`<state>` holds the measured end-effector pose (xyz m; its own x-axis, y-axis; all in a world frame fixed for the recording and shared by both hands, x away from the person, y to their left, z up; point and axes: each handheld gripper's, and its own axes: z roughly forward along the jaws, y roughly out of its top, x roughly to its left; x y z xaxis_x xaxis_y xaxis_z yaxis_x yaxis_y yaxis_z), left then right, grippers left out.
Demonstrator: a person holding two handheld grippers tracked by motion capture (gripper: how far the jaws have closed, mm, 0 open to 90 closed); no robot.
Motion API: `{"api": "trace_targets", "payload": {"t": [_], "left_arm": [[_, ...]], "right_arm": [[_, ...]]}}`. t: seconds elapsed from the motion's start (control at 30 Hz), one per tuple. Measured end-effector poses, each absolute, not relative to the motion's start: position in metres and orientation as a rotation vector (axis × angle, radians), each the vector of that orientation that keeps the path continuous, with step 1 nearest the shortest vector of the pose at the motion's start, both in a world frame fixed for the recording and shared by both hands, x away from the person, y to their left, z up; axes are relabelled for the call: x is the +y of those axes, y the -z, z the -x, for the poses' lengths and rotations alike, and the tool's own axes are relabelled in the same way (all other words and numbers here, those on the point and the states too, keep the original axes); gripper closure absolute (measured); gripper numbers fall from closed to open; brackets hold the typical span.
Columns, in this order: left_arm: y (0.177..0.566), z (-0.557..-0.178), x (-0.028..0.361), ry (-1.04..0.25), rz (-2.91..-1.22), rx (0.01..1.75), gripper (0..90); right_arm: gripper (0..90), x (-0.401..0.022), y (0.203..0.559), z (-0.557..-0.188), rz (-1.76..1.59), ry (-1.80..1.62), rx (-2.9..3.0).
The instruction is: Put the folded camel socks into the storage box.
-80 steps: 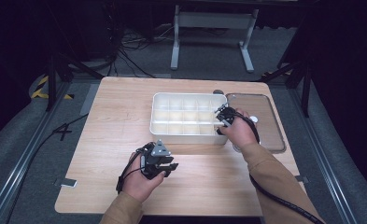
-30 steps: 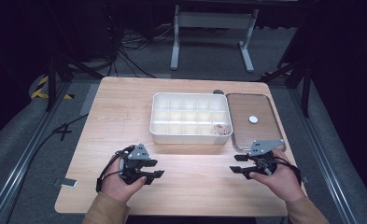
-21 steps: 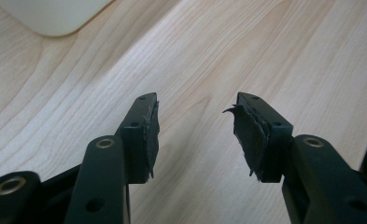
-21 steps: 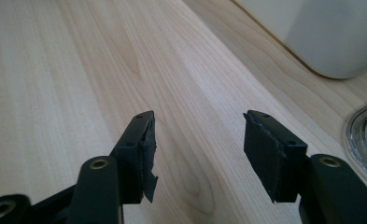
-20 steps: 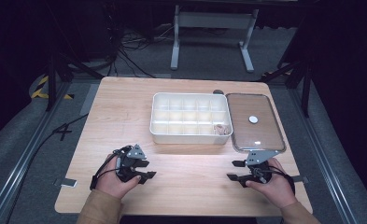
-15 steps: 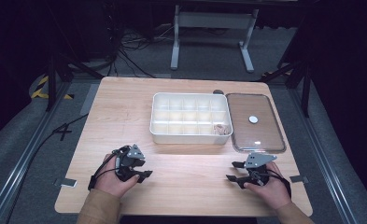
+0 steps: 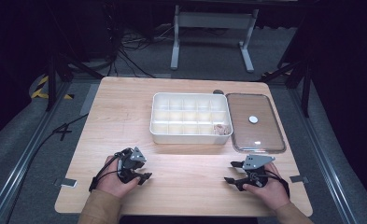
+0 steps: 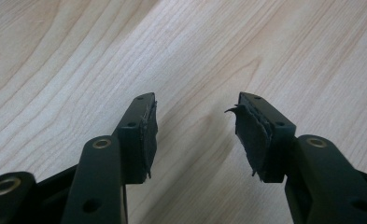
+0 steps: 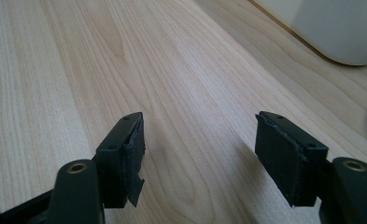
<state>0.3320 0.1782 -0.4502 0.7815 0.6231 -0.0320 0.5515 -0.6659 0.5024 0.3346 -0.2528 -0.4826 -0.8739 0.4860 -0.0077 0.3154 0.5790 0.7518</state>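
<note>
The bench (image 7: 125,116) is pale, matt wood with visible grain. The white tray (image 7: 190,119) looks like smooth plastic. Right of it, the clear lid (image 7: 255,135) is glossy.

tabletop (image 7: 125,116): pale wood, fine grain streaks
compartment tray (image 7: 158,135): white
lid (image 7: 256,140): clear, brownish tint, white knob
fingers (image 8: 137,135): black
sleeve (image 7: 99,212): tan

On the wooden table (image 7: 125,116), a white compartment tray (image 7: 190,117) sits beside a clear lid (image 7: 254,122).
</note>
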Motion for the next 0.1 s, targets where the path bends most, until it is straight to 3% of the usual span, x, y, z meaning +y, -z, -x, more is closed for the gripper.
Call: {"api": "trace_targets", "payload": {"t": [0.1], "left_arm": [[0.4502,-0.3314,0.1788,-0.209,-2.466,0.886,48.6]], "right_arm": [[33.8,-0.2517,0.482,-0.3357,-0.644,-1.162,2.61]]}}
